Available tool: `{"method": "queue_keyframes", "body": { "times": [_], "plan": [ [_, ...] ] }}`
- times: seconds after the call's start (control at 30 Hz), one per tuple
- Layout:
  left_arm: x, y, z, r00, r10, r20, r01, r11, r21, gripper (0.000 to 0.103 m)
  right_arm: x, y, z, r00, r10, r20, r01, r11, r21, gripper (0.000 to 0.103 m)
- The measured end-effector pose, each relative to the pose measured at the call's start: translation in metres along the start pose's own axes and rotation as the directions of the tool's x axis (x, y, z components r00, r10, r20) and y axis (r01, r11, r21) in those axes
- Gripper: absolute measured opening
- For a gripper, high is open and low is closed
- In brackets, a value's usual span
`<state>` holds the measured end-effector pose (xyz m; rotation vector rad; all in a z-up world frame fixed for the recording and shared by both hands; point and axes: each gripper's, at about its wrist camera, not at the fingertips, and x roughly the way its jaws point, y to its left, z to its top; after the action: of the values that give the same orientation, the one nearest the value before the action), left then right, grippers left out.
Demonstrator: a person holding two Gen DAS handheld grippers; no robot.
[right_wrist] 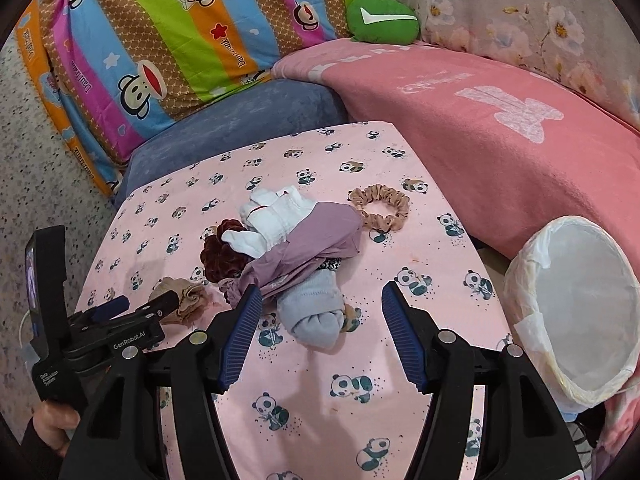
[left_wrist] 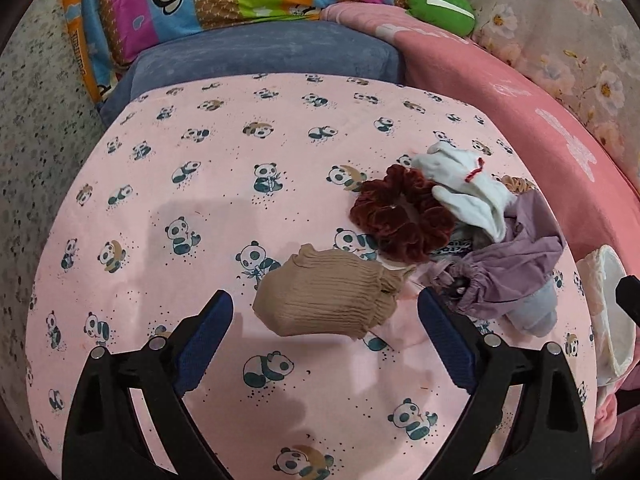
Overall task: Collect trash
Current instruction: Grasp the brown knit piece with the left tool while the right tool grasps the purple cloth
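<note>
Two handheld grippers are hovering over a table draped in a pink panda-print cloth (left_wrist: 168, 168), where a small heap of soft items is lying toward the right side. The left gripper (left_wrist: 326, 312) is standing wide open, its blue-padded fingers (left_wrist: 208, 336) flanking a crumpled tan stocking (left_wrist: 328, 300) without gripping it; whether the pads are touching the fabric cannot be told. Just beyond the stocking, a dark red velvet scrunchie (left_wrist: 400, 216) is resting against a bundle of white socks (left_wrist: 464, 188), which is lying atop a lilac garment (left_wrist: 516, 256) and a pale blue rolled sock (left_wrist: 532, 312). The right gripper (right_wrist: 320, 328) is likewise spread wide and holding nothing, its fingers (right_wrist: 240, 340) framing the near end of the pale blue sock in the right wrist view. A beige scrunchie (right_wrist: 380, 208) is lying apart behind the pile, near the cloth's far edge. A bin lined with a white bag (right_wrist: 576, 308) is waiting beside the table's right edge, next to a pink blanket (right_wrist: 500, 128). A striped monkey-print cushion (right_wrist: 168, 40) and a green plush (right_wrist: 382, 20) are sitting at the back.
</note>
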<state>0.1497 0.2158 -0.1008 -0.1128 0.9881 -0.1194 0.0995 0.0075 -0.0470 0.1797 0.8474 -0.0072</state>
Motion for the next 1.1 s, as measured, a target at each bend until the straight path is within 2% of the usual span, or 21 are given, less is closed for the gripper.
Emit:
{"method": "queue_keyframes", "body": {
  "times": [0.17,0.23,0.3,0.43,0.5,0.57,0.6,0.63,0.67,0.8,1.1],
  "plan": [
    [0.011,0.011,0.001,0.998,-0.052,-0.027,0.051,0.998,-0.045,0.089,0.027,0.010,0.009,0.999,0.015,-0.028,-0.015,1.000,0.014,0.063],
    [0.012,0.011,0.000,0.997,-0.078,-0.028,0.077,0.996,-0.049,0.085,0.036,0.013,0.011,0.999,0.021,-0.039,-0.020,1.000,0.017,0.063],
    [0.015,0.010,-0.001,0.994,-0.103,-0.038,0.101,0.993,-0.053,0.070,0.044,0.018,0.013,0.999,0.026,-0.045,-0.025,1.000,0.017,0.063],
    [0.017,0.009,-0.004,0.991,-0.127,-0.047,0.125,0.991,-0.047,0.054,0.059,0.026,0.013,0.998,0.028,-0.062,-0.027,1.000,0.005,0.063],
    [0.016,0.008,-0.004,0.991,-0.129,-0.045,0.127,0.991,-0.036,0.040,0.066,0.030,0.012,0.997,0.027,-0.072,-0.028,1.000,-0.006,0.056],
    [0.015,0.006,-0.003,0.990,-0.133,-0.043,0.131,0.991,-0.039,0.031,0.070,0.031,0.011,0.996,0.028,-0.084,-0.030,0.999,-0.018,0.030],
    [0.015,0.005,-0.002,0.990,-0.134,-0.040,0.132,0.990,-0.044,0.028,0.071,0.032,0.011,0.995,0.030,-0.092,-0.033,0.999,-0.026,0.023],
    [0.013,0.005,-0.002,0.990,-0.137,-0.036,0.135,0.990,-0.048,0.026,0.071,0.032,0.010,0.995,0.036,-0.094,-0.038,0.999,-0.028,0.011],
    [0.012,0.004,0.000,0.990,-0.138,-0.034,0.136,0.990,-0.049,0.024,0.071,0.031,0.010,0.995,0.039,-0.095,-0.042,0.999,-0.029,0.007],
    [0.005,-0.002,0.003,0.990,-0.137,-0.016,0.136,0.990,-0.035,0.016,0.059,0.028,0.010,0.996,0.059,-0.065,-0.061,0.997,-0.036,0.005],
    [-0.030,-0.029,0.014,0.984,-0.168,0.053,0.168,0.986,0.017,0.014,0.006,0.011,0.028,0.994,0.091,0.057,-0.091,0.996,0.001,0.004]
  ]
}}
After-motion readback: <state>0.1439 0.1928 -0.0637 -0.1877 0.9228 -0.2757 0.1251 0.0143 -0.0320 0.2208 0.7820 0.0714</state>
